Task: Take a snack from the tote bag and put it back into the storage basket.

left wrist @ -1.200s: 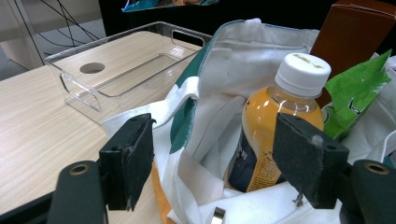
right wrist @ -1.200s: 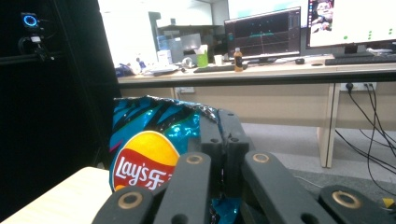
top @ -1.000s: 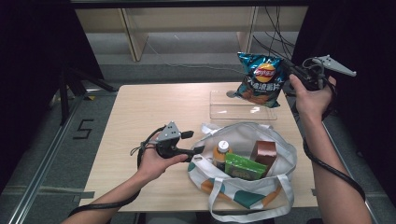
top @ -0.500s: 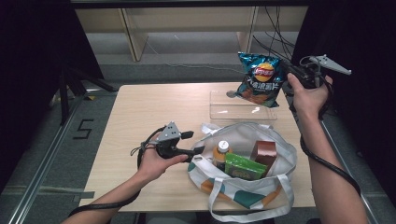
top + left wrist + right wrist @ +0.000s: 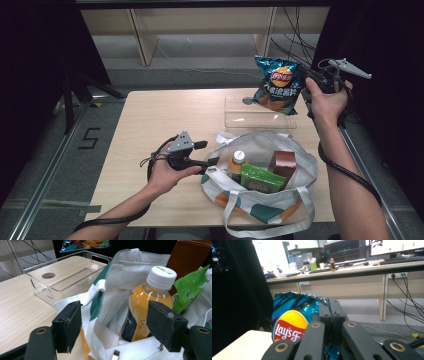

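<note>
A blue Lay's chip bag (image 5: 277, 84) hangs upright in the air over the far end of a clear plastic tray (image 5: 240, 120). My right gripper (image 5: 306, 79) is shut on its upper right edge; in the right gripper view the shut gripper (image 5: 331, 312) pinches the crinkled foil of the chip bag (image 5: 289, 320). My left gripper (image 5: 207, 153) stands open at the left rim of a white tote bag (image 5: 295, 210). In the left gripper view the tote's rim (image 5: 100, 290) and an orange juice bottle (image 5: 150, 305) lie between the wide jaws, untouched.
The tote also holds a green packet (image 5: 260, 179) and a brown box (image 5: 282, 165). The tray (image 5: 62, 275) sits just beyond the tote on the wooden table (image 5: 150, 115). Cables trail from both grippers. Desks and monitors stand past the table.
The right hand with the chip bag has edged slightly to the left. The left gripper has kept still.
</note>
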### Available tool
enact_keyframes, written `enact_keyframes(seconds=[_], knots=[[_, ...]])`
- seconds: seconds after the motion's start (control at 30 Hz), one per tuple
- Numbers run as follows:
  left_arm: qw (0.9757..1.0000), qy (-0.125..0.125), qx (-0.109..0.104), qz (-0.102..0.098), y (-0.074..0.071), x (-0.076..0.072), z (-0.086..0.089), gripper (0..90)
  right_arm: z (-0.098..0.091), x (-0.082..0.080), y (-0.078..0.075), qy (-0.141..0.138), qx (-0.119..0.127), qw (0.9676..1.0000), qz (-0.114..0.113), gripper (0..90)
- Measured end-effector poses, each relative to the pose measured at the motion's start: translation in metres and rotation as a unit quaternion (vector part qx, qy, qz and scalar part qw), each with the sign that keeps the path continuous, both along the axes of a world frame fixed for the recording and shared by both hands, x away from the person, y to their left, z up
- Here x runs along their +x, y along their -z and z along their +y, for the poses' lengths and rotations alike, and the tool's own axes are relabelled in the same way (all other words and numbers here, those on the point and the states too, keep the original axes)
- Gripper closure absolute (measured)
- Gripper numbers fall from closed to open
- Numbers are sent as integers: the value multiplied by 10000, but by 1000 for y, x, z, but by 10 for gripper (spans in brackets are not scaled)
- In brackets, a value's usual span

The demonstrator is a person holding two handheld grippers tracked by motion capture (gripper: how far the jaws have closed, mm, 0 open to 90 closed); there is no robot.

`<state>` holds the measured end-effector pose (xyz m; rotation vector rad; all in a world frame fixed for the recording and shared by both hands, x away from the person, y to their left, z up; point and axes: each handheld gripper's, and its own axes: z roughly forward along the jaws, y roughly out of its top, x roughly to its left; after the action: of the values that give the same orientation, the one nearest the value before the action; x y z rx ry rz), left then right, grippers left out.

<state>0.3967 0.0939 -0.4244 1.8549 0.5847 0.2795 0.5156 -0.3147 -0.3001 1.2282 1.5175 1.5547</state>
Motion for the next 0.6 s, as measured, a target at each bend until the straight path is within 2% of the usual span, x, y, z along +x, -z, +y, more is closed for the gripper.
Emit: enact_keyframes(seconds=[0.03, 0.4, 0.6], knots=[[10000, 6, 2, -1, 0, 0, 0, 278, 1, -1, 0, 4, 48, 9999, 98, 900], [10000, 1, -19, -1, 0, 0, 0, 278, 4, 8, 6, 51, 49, 9999, 109, 900], [10000, 38, -51, 1, 0, 0, 0, 278, 4, 13, 10, 84, 47, 9998, 196, 900]])
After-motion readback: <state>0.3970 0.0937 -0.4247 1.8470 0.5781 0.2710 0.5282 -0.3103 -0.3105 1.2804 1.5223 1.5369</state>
